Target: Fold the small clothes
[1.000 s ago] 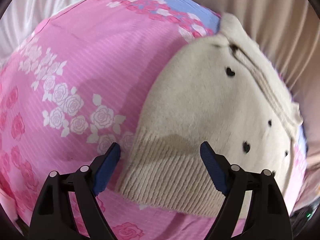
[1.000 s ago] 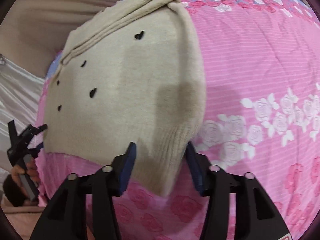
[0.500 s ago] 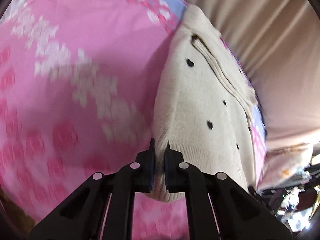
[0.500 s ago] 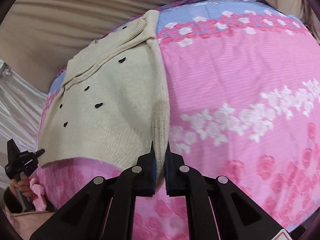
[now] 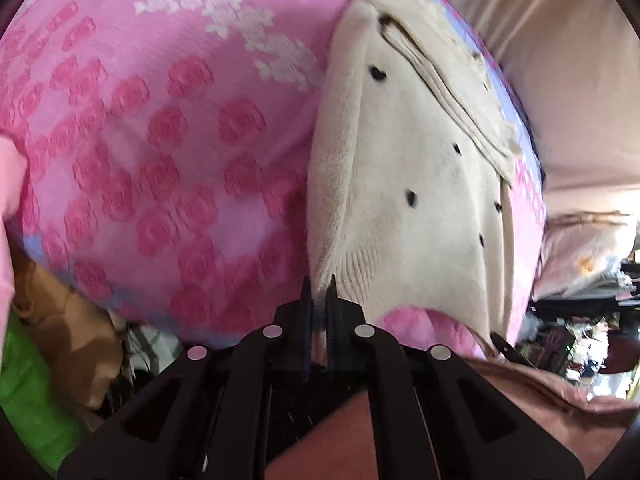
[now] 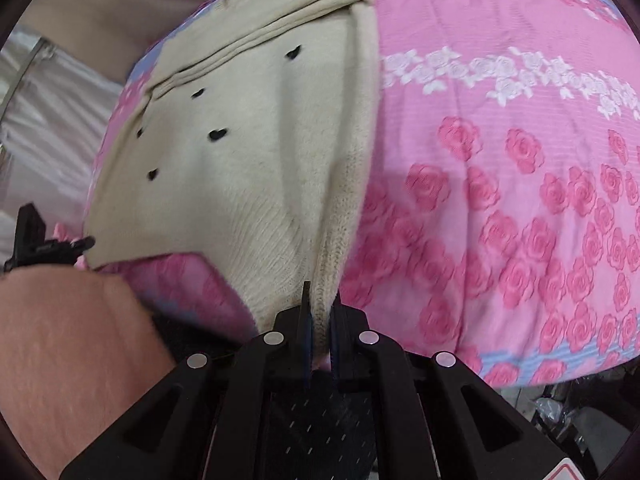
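Lifted since: one sweater (image 5: 404, 184), perhaps doubled.

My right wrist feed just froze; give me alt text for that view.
The right gripper has its jaws shut on the ribbed hem corner of a cream sweater with black hearts, lifting it off a pink rose-print bedsheet. A bare forearm fills the lower left.

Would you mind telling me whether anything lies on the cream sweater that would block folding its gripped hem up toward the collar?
Nothing visible does. The left gripper and right gripper each pinch a hem corner of the cream sweater; its top is bare on the pink bedspread.
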{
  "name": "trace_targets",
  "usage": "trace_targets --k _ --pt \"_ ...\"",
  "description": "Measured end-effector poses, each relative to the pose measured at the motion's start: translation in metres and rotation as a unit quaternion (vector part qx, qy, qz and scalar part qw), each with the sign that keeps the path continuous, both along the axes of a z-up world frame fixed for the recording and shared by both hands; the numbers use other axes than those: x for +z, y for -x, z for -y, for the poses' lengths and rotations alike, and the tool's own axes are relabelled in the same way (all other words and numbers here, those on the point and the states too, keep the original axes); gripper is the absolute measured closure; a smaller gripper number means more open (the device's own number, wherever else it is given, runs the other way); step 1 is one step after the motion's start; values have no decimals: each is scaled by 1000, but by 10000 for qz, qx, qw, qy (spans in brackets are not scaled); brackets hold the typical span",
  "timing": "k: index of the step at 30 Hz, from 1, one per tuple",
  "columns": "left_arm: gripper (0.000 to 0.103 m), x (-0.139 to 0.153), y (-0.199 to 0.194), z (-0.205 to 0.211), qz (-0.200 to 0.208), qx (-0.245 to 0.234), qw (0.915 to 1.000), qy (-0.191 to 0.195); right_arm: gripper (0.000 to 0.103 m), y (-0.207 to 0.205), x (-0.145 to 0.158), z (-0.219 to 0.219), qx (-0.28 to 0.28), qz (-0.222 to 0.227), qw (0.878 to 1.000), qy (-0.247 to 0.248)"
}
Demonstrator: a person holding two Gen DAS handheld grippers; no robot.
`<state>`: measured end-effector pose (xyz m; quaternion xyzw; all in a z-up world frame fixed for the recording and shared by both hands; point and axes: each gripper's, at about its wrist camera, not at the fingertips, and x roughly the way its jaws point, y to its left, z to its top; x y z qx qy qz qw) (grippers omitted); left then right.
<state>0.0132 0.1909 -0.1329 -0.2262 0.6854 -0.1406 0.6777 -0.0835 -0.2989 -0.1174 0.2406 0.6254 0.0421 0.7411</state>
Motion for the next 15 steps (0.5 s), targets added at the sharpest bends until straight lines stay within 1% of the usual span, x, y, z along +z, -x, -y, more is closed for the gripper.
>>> trace_targets --k 1,3,4,6,7,8,9,10,11,12,14,15 --pt "99 3 0 2 -90 -47 9999 14 98 2 6 -2 139 36 9999 -38" --pt "99 18 -2 6 -105 -51 9999 4 98 1 17 1 345 98 9993 -110" --pt "99 28 -11 6 -21 76 9999 83 97 -4 28 6 384 240 9989 -133" --pt "99 46 -39 1 179 366 9988 285 97 -23 49 20 268 607 9978 12" --pt "99 54 -55 1 336 483 9976 375 97 -42 63 34 60 932 9956 4" --pt "99 67 -81 2 597 607 9951 508 97 -55 71 43 -90 1141 9934 30" --pt "99 75 -98 3 768 627 9933 591 97 -78 80 58 -311 1388 9898 48" --pt "99 84 -124 7 995 656 9910 607 97 -94 84 69 -469 1562 9866 41" --pt "99 89 -140 10 1116 665 9895 636 97 -114 87 80 -686 1731 9825 12" --pt "99 98 -170 17 1353 649 9864 677 97 -135 87 92 -855 1849 9790 -61" --pt "99 108 -211 35 1693 525 9831 465 97 -184 86 113 -1118 2076 9718 39" --pt "99 113 -237 48 1921 511 9796 298 97 -206 85 121 -1161 2138 9699 124"
